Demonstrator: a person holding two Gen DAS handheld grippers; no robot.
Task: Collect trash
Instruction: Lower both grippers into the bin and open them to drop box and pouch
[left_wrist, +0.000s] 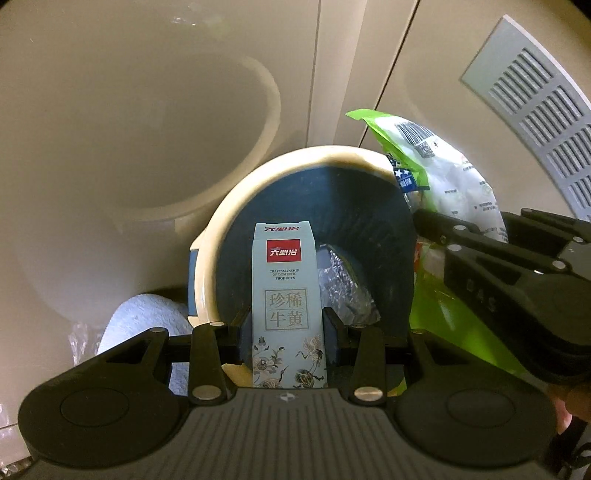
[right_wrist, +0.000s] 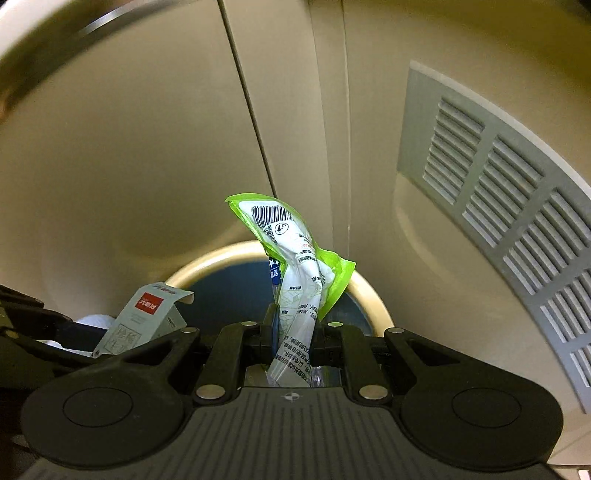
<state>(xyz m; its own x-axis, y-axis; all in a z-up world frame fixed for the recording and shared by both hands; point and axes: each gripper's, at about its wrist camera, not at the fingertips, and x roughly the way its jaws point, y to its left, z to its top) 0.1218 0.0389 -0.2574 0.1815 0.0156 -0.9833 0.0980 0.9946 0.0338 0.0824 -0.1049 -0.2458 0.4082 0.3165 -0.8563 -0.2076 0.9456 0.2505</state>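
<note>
My left gripper (left_wrist: 287, 325) is shut on a pale blue toothpaste box (left_wrist: 286, 291) with a red logo, held upright over the mouth of a dark blue bin with a cream rim (left_wrist: 221, 229). A crumpled foil ball (left_wrist: 343, 288) lies inside the bin. My right gripper (right_wrist: 291, 338) is shut on a green and white plastic wrapper (right_wrist: 295, 266), held over the same bin's rim (right_wrist: 373, 295). The wrapper (left_wrist: 443, 173) and the right gripper's black body show at the right of the left wrist view. The box (right_wrist: 147, 314) shows at the left of the right wrist view.
Beige cabinet panels (right_wrist: 147, 147) stand behind the bin, with a grey vent grille (right_wrist: 517, 221) at the right. A large pale round basin (left_wrist: 129, 129) is at the left. A white wad of tissue (left_wrist: 144, 321) lies left of the bin.
</note>
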